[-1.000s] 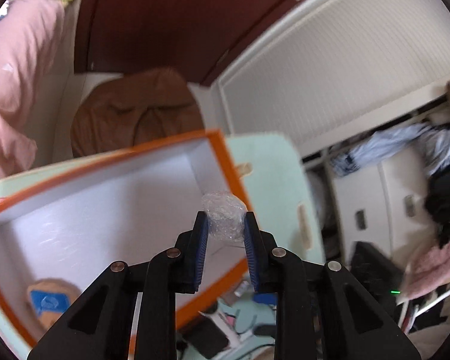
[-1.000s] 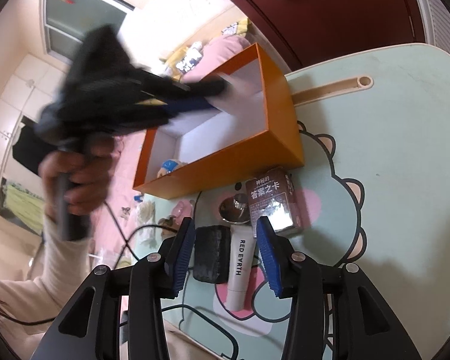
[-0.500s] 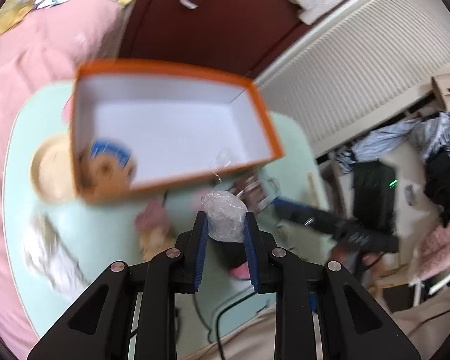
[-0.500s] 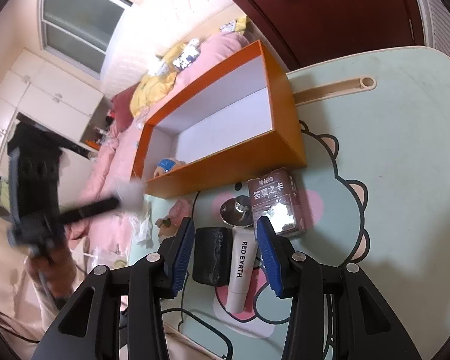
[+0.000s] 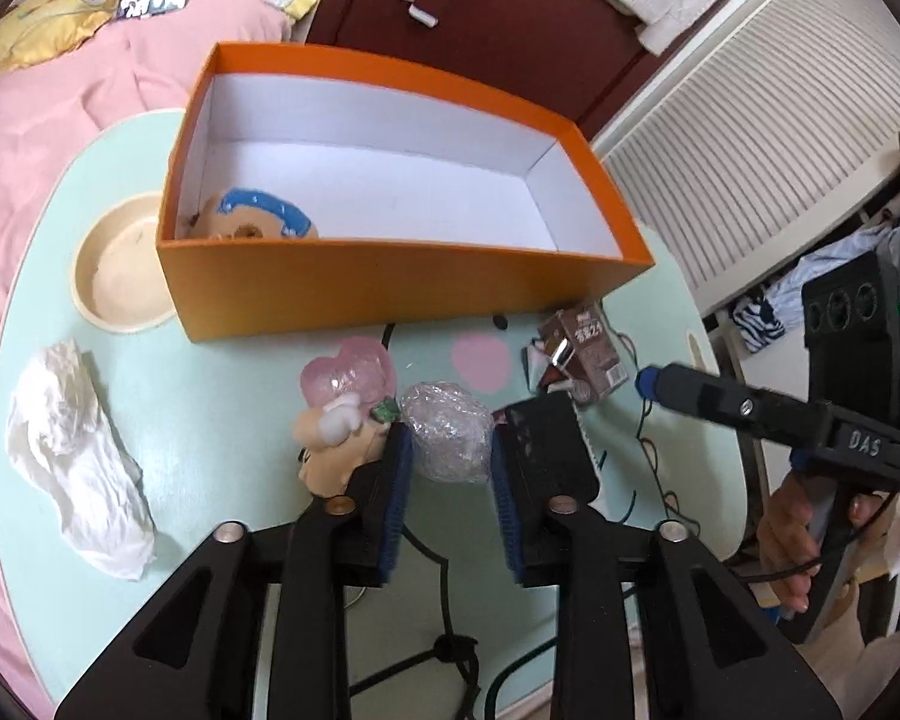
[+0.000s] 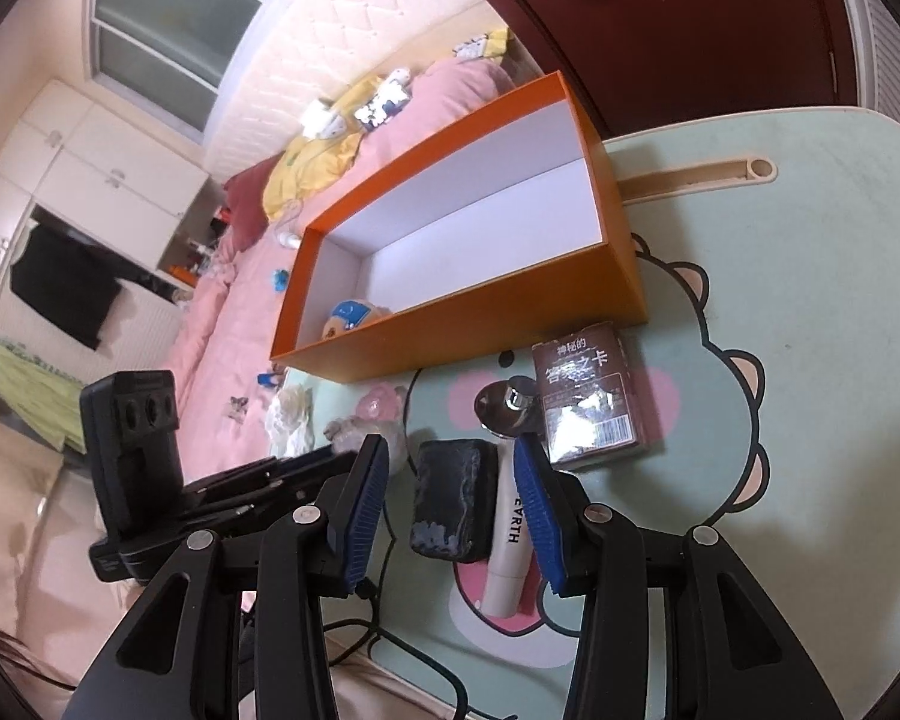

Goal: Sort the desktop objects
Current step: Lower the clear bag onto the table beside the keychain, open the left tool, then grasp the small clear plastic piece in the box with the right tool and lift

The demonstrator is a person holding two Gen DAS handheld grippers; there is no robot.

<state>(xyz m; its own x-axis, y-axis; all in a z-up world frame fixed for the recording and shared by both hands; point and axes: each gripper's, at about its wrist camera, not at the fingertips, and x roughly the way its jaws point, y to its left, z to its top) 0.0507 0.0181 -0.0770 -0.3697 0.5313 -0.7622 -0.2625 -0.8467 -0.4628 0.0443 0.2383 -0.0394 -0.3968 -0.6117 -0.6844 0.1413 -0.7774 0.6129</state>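
Left wrist view: left tongs (image 5: 450,468) clamped on a crumpled ball of clear plastic wrap (image 5: 447,431), glossy, wrinkled, light, held above the tabletop's (image 5: 222,396) near edge, short of the orange box (image 5: 390,294). Best carried over the box's near wall and released low above the white floor, clear of the plush toy (image 5: 258,222) in its left corner. Right wrist view: right tongs (image 6: 450,510) spread wide, empty, over a black block (image 6: 450,507) and white tube (image 6: 510,552).

Mint table (image 5: 222,360) under orange box (image 5: 390,294) (white tissue (image 5: 72,456) nearby)
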